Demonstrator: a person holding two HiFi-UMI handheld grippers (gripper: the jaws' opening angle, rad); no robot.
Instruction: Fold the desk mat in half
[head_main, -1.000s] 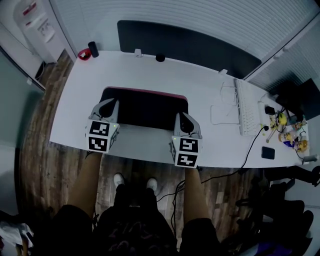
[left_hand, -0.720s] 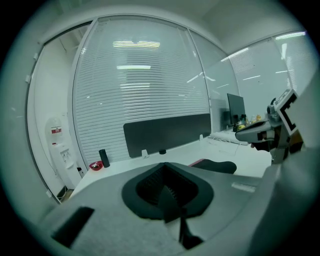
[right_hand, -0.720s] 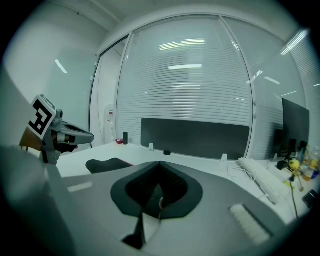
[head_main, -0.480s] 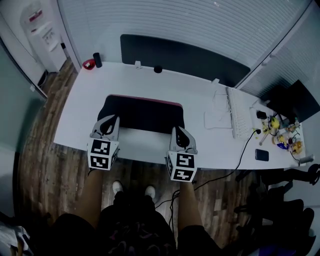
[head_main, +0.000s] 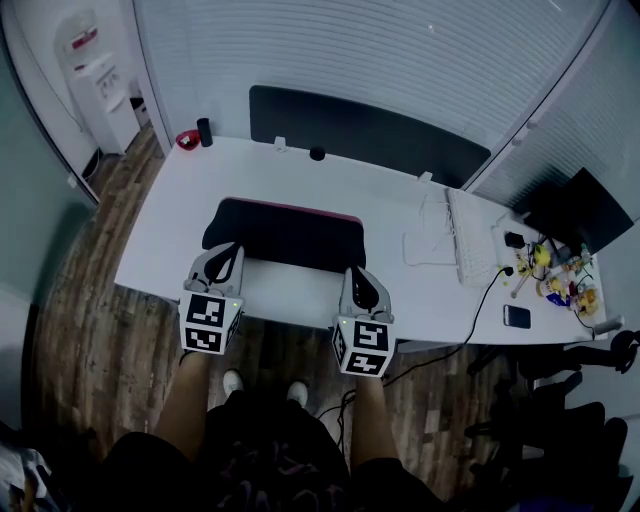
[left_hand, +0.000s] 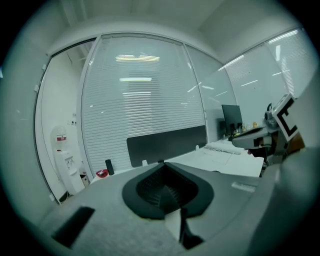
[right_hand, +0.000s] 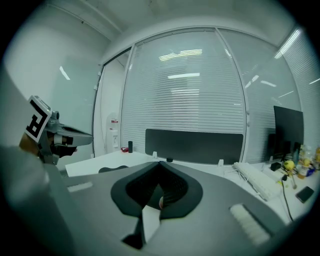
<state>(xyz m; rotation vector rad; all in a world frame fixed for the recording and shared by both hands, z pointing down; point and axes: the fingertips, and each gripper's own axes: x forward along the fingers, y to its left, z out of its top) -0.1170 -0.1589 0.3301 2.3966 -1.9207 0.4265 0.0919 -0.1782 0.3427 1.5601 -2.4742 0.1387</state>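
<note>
The desk mat (head_main: 285, 233) lies doubled over on the white desk (head_main: 170, 240), dark, with a pink strip along its far edge. My left gripper (head_main: 228, 250) hovers at the mat's front left corner, and my right gripper (head_main: 356, 272) at its front right corner. Both are shut with nothing between the jaws. In the left gripper view the closed jaws of the left gripper (left_hand: 163, 165) point level over the desk toward the back partition. The right gripper (right_hand: 159, 164) points the same way, with part of the mat (right_hand: 112, 169) low on the left.
A dark partition panel (head_main: 370, 130) runs along the desk's far edge. A white keyboard (head_main: 468, 238), cables and a phone (head_main: 516, 316) lie at the right. A red object (head_main: 188, 138) and a black cylinder (head_main: 205, 131) stand at the far left corner. A water dispenser (head_main: 100, 80) stands beyond.
Both grippers have drawn back toward the desk's front edge, off the mat's corners. The head view has risen and takes in more of the room. The jaws stay shut.
</note>
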